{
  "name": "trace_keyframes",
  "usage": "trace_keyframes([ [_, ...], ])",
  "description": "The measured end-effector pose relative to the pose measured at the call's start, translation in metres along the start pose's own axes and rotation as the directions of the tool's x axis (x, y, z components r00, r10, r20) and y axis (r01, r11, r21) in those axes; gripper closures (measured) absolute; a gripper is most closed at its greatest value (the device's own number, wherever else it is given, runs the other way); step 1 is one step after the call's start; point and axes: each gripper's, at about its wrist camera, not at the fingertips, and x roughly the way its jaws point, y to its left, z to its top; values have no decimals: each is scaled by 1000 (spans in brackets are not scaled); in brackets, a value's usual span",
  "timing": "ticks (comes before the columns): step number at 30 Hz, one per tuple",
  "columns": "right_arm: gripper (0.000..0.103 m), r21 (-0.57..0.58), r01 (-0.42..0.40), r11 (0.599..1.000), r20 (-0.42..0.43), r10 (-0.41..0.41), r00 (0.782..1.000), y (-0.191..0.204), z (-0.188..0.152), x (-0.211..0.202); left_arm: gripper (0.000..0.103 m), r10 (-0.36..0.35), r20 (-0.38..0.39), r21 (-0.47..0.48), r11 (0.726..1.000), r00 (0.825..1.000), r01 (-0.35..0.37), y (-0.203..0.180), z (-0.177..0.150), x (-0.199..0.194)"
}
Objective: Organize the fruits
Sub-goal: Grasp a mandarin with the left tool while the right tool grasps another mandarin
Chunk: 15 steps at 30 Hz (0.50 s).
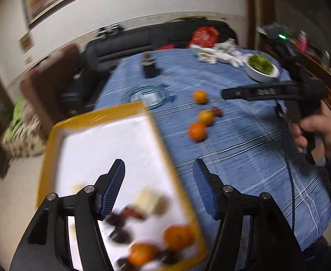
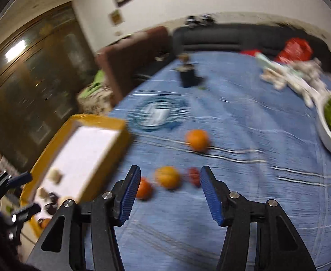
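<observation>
Blue pads (image 2: 129, 194) of the right tool (image 2: 170, 192) stand half open and empty, framing a tangerine (image 2: 167, 177) straight ahead; left tool (image 1: 158, 189), also open and empty, hangs over the tray (image 1: 52, 140).

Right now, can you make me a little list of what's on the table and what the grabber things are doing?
table cover: blue striped cloth
box: yellow box with white inside, at the cloth's left edge
fruit in box: two oranges, plus dark blurry pieces I cannot name
fruit on cloth: three oranges and a small red fruit
bowl: white bowl of greens, far right
left hand-held gripper: open, empty, over the box edge
right hand-held gripper: open, empty, pointed at the loose fruit
</observation>
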Motion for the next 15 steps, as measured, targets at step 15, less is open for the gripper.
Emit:
trace_keyframes([
  [15, 48, 9, 42, 999, -89, -41, 995, -19, 50, 88, 41, -72, -195, -14, 997, 978, 71, -42, 44, 104],
])
